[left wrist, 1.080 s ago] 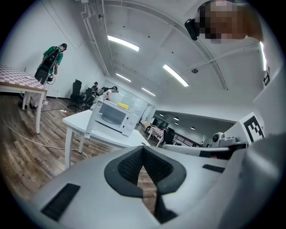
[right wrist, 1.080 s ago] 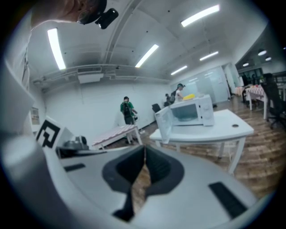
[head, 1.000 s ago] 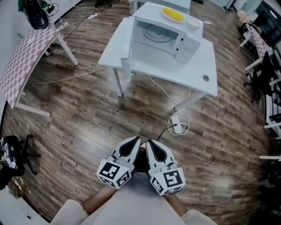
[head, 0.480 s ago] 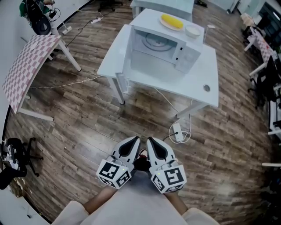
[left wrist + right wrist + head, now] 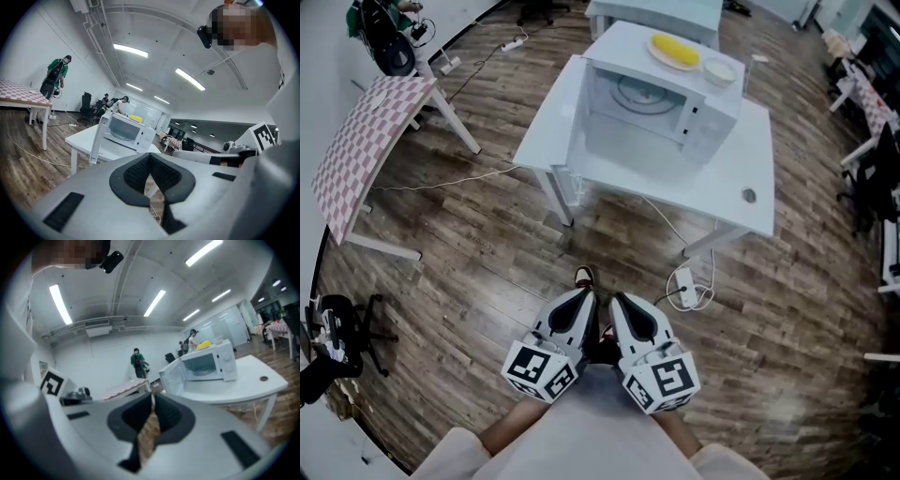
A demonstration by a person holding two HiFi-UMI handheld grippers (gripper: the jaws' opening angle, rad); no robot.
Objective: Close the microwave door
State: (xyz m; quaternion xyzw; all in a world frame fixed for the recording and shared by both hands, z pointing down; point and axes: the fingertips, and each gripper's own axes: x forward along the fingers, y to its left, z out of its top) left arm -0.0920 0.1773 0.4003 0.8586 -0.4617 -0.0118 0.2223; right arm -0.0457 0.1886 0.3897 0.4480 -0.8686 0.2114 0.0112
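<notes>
The white microwave (image 5: 664, 101) stands on a white table (image 5: 741, 159) at the top of the head view, its door (image 5: 575, 111) swung wide open to the left and the chamber empty. Both grippers are held close to the person's body, well short of the table. My left gripper (image 5: 581, 300) and my right gripper (image 5: 619, 304) sit side by side, jaws shut with nothing in them. In the left gripper view the microwave (image 5: 127, 133) lies far beyond the shut left gripper (image 5: 150, 161). The right gripper view shows the microwave (image 5: 208, 363) and open door (image 5: 169, 377) beyond the right gripper (image 5: 153, 399).
A plate with a yellow item (image 5: 673, 52) and a white bowl (image 5: 719, 70) rest on top of the microwave. A checkered table (image 5: 366, 141) stands at the left. A power strip with cable (image 5: 685, 286) lies on the wooden floor by the table. People stand in the distance (image 5: 57, 77).
The table and microwave have drifted lower and nearer in the head view as the person walks forward. A shoe tip now shows ahead of the grippers, which stay shut together.
</notes>
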